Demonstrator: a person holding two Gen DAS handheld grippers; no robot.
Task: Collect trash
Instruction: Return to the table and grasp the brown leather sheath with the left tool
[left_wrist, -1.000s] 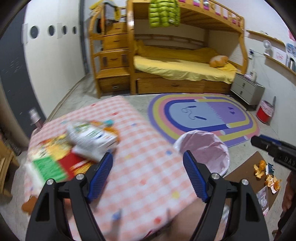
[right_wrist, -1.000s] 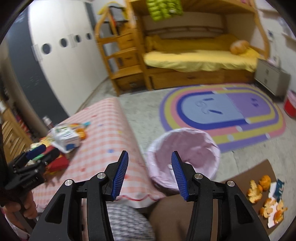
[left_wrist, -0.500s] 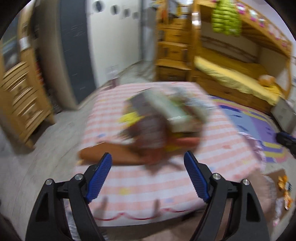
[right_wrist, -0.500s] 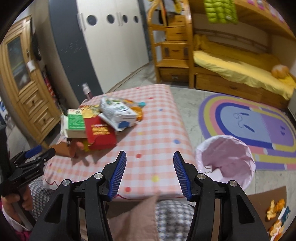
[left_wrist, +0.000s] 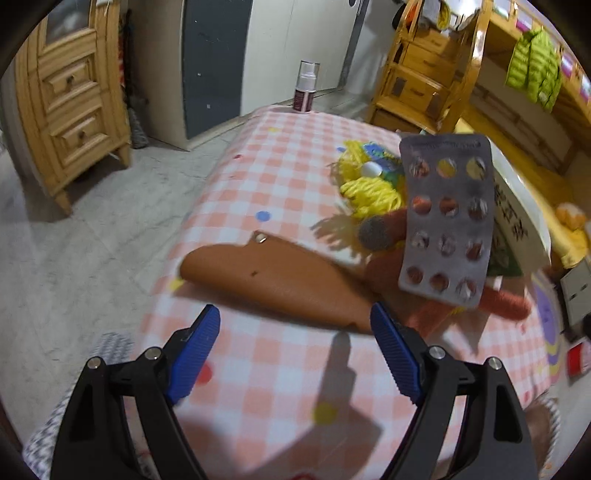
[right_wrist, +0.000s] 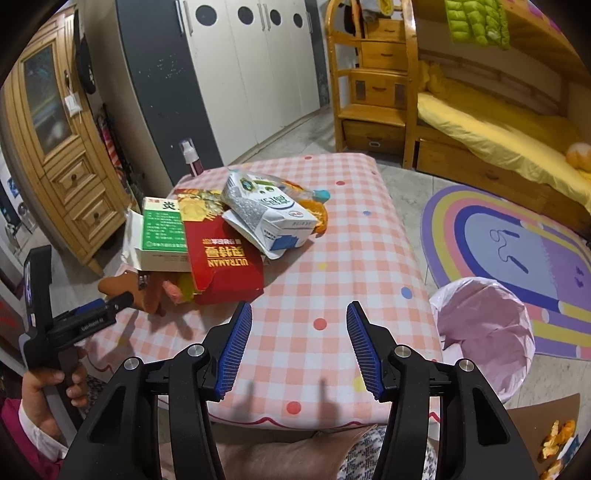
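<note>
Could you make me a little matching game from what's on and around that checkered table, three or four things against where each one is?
Things:
1. spray bottle
2. bin
3. red box
4. orange peels

Places:
A. on the floor, right of the table
B. in the pile, beside the green box
C. on brown card on the floor
D. at the table's far edge

Pairs: 1-D, 2-A, 3-B, 4-C

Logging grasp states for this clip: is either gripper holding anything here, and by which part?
Nothing is held. The left gripper and right gripper are both open and empty above the checked tablecloth, short of the trash pile.
</note>
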